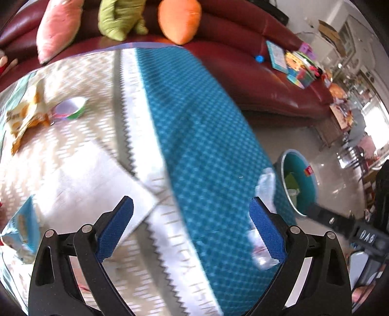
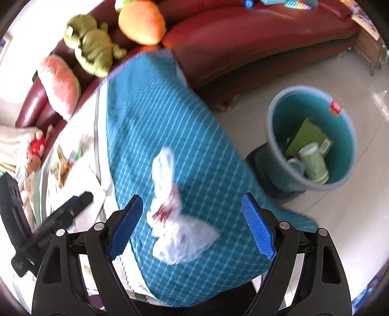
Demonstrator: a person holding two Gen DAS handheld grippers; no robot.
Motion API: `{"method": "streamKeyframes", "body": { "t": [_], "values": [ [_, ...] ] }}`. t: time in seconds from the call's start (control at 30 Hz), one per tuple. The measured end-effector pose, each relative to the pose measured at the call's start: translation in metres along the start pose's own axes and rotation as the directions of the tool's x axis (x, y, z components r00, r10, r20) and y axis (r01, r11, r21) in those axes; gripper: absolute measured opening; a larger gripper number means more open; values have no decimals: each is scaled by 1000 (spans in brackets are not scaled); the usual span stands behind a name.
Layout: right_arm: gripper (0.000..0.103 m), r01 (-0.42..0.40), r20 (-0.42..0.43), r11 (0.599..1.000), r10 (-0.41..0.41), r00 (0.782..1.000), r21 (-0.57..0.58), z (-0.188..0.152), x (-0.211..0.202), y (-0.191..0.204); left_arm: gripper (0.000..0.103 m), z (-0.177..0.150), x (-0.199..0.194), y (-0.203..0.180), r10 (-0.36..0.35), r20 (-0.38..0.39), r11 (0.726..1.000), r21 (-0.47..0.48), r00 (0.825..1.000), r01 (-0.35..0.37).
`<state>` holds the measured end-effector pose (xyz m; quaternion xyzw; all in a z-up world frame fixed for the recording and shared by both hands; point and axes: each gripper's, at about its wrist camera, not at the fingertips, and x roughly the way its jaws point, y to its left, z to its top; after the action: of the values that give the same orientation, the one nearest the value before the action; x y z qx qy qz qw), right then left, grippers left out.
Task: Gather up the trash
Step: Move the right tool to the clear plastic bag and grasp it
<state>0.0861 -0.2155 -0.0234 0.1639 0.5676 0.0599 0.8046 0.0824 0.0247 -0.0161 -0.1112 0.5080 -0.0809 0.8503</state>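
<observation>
Right gripper (image 2: 192, 223): nearest the lens, jaws wide with nothing pressed between the blue pads; pointing steeply down over the teal edge of the cloth.
Left gripper (image 1: 192, 226): jaws wide and empty, tilted down over the white zigzag band; its body also shows at 8 o'clock in the right wrist view.
Sofa (image 2: 255, 36): dark red, curving along 11 to 2 o'clock in both views, close behind the table's far edge.
Table cloth (image 1: 199, 126): teal check on one side, pale pattern on the other; its teal side drapes over the edge toward the floor.
Floor (image 2: 328, 218): pale glossy tile, open from 2 to 5 o'clock in the right wrist view, the free room beside the table.
Bin (image 2: 274, 136): one, grey outside and teal inside, standing on the floor at 3 o'clock, near the table edge; a green box, a pale green cup and other bits lie inside.
Cushions and soft toys: one pink cushion (image 1: 58, 26), one green plush (image 1: 119, 19), one orange cushion (image 1: 180, 19), lined along the sofa at 12 o'clock.
Plastic bag (image 2: 170, 214): one, crumpled, white with red print, lying on the teal cloth between the right gripper's jaws, untouched.
Snack wrapper (image 1: 26, 116): one, yellow and white, at 9 o'clock on the pale cloth.
Small cup (image 1: 70, 108): one, green-rimmed, tipped, just beside the wrapper.
Blue packet (image 1: 22, 231): one, at 8 o'clock near the cloth's edge.
</observation>
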Motion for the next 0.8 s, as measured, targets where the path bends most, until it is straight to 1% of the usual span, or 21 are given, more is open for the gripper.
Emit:
{"method": "streamKeyframes", "body": {
  "t": [0.13,0.27,0.4,0.5,0.6,0.7,0.73,0.8],
  "values": [
    [80,6,-60,1000,-8,998,-24,-16,23,13,96,-6,-6,26,9,0,999,-31,1000,-9],
    [80,23,-100,999,-25,995,-26,-28,39,20,96,-11,-11,51,23,-1,998,-51,1000,-23],
    [80,35,-94,999,-38,995,-38,-38,48,26,96,-15,-15,72,38,-2,997,-62,999,-38],
    [78,20,-97,999,-24,995,-50,-40,54,32,96,-17,-15,83,54,-7,996,-66,999,-54],
    [48,-1,-101,997,-6,995,-72,-42,59,42,96,-18,-12,92,72,-20,995,-66,997,-73],
    [34,-31,-92,995,23,995,-93,-41,59,51,96,-19,-5,93,90,-37,995,-38,995,-91],
    [32,-43,-85,994,34,996,-98,-39,58,55,96,-18,-2,92,100,-42,995,-25,994,-101],
    [32,-51,-76,993,43,996,-103,-36,56,58,96,-17,5,92,126,-54,992,-2,990,-127]
  ]
}}
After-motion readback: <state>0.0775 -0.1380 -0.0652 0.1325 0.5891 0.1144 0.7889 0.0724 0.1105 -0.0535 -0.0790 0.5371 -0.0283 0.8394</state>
